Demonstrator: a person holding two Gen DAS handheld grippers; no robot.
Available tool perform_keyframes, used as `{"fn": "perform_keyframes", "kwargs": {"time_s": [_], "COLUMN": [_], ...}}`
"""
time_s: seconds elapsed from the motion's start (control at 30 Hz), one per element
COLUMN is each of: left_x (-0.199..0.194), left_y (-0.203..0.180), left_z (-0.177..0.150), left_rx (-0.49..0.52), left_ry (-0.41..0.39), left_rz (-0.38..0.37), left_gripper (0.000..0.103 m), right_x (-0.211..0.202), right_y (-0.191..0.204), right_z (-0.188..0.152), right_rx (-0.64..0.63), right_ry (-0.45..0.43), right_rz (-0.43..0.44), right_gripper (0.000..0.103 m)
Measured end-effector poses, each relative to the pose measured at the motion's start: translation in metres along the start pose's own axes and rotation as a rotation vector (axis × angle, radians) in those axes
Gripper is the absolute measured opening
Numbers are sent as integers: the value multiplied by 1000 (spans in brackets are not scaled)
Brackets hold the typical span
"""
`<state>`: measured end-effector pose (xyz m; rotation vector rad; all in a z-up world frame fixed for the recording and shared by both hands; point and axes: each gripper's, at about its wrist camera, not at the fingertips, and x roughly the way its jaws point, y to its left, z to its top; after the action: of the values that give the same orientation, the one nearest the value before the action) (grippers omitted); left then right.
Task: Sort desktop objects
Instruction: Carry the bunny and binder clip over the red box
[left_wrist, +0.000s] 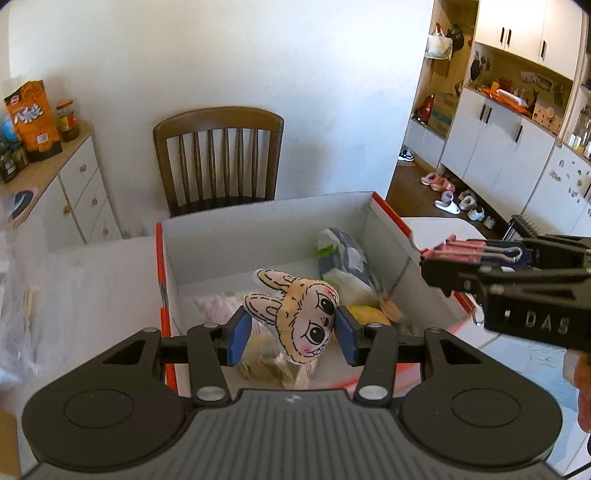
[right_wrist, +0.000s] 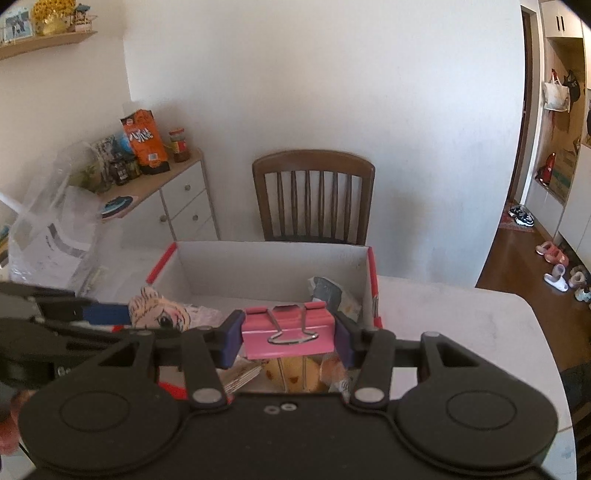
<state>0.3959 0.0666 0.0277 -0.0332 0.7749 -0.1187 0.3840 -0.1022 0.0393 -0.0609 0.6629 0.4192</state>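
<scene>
My left gripper (left_wrist: 291, 332) is shut on a plush rabbit head (left_wrist: 299, 317) with big black eyes and holds it over the open white box with red edges (left_wrist: 258, 229). My right gripper (right_wrist: 288, 336) is shut on a large pink binder clip (right_wrist: 288, 332) and holds it above the same box (right_wrist: 273, 258). In the left wrist view the clip (left_wrist: 472, 249) and the right gripper (left_wrist: 443, 266) hang over the box's right wall. In the right wrist view the rabbit head (right_wrist: 159, 314) shows at left, over the box's left side.
The box holds a blue-white packet (left_wrist: 343, 258), a yellow item (left_wrist: 369, 314) and other wrapped things. A brown wooden chair (left_wrist: 221, 158) stands behind the white table (right_wrist: 461, 325). A clear plastic bag (right_wrist: 55, 229) lies at the left. A cabinet with jars (right_wrist: 147, 173) is behind it.
</scene>
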Motion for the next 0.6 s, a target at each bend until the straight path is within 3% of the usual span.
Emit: {"fn": "perform_keyframes", "kwargs": {"time_s": [0.33,0.6], "left_x": [52,89], "left_y": [8,1], "left_z": [30,36], "left_rx": [-39,-21], "left_ry": [78,162], "left_rz": [-15,-14], "left_gripper": [48,49], "right_x": [42,62], "right_y": [-3,-3], "right_z": [-8,-21], "right_rx": [-22,-18], "right_ry": [63,113], "right_rz": [-10,6], "right_gripper": [50,50]}}
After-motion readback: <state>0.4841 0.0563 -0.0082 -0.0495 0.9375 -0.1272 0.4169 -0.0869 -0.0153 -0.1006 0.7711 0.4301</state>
